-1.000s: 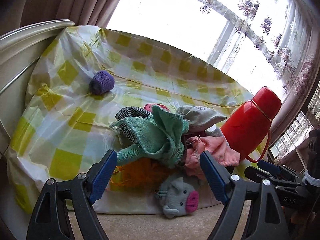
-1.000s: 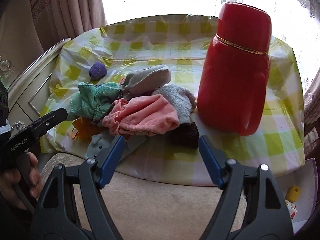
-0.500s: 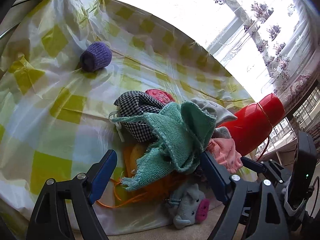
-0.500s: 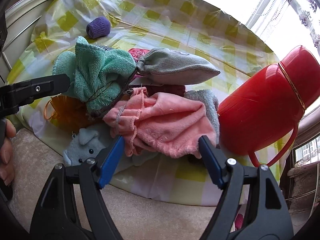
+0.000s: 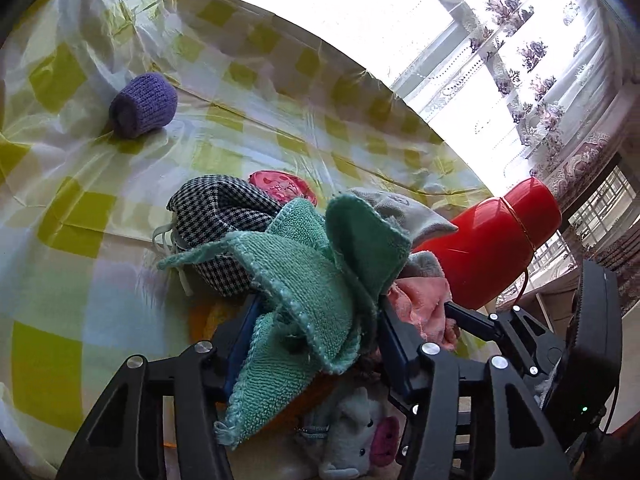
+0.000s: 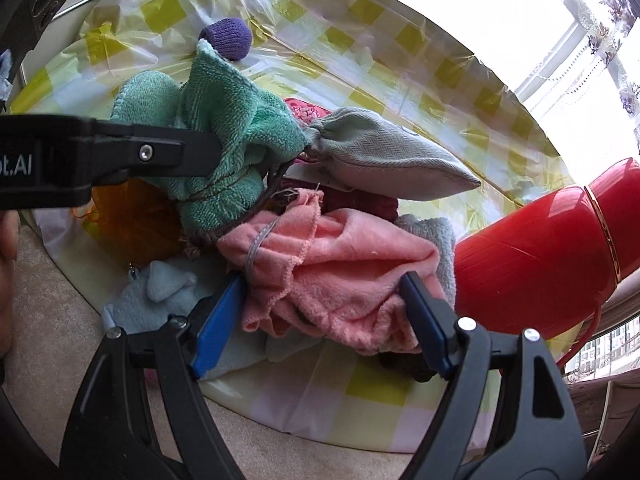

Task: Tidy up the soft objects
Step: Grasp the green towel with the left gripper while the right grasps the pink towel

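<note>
Two hand-held grippers, left [image 5: 316, 328] just closing on green towel [image 5: 304, 280], right [image 6: 324, 312] wide around pink cloth [image 6: 340, 264]

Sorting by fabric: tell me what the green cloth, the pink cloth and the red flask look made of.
Green cloth: looped terry, probably cotton or microfibre, matte, stitched edge. Pink cloth: plush fleece, soft nap, scalloped trim. Red flask: glossy hard plastic by its highlights, possibly coated metal, with a gold band.

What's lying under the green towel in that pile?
Under the green towel: a black-and-white checked cloth, something orange, and lower down a grey plush pig. Whatever lies deeper is covered.
</note>
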Demonstrator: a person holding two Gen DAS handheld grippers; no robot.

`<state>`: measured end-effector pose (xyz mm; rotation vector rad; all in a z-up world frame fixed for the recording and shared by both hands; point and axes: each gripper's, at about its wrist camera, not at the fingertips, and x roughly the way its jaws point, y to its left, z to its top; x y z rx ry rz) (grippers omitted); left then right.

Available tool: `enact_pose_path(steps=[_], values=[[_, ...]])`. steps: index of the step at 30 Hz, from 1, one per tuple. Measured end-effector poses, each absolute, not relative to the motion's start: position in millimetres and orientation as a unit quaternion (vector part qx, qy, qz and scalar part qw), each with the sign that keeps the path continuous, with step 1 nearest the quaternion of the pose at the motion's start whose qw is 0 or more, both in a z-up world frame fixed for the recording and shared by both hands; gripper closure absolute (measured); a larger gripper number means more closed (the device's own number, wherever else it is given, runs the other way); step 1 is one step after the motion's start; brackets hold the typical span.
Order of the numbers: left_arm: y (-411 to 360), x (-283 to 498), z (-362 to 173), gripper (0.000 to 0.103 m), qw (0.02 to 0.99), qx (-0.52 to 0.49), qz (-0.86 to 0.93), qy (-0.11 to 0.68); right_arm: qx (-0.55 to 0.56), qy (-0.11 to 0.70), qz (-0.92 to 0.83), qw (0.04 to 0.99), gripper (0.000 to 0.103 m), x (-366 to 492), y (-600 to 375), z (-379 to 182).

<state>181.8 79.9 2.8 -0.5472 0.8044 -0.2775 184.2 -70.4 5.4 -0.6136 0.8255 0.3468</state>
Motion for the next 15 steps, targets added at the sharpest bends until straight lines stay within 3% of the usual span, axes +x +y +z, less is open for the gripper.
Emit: enact_pose_path(steps=[2, 6, 11, 15], values=[[77.2, 178.1, 6.7, 0.061, 0.881, -0.256, -0.127, 0.376, -0.288, 0.389, 0.172, 0.858, 0.025, 185.3, -73.6, 2.0], [75.5, 168.6, 10.6, 0.072, 0.889, -0.256, -0.11, 0.363, -0.261, 0.391, 0.203, 0.859, 0.061, 183.1, -82.6, 0.1], [78.8, 151.1, 17.1, 0.073, 0.899, -0.262, -0.072, 0.343, -0.209, 0.387, 0.225, 0.87, 0.079, 179.0, -99.8, 6.3], [79.3, 133.8, 23.5, 0.073, 0.908, -0.265, -0.034, 0.323, -0.17, 0.378, 0.237, 0.878, 0.085, 171.1, -114.6, 13.2]])
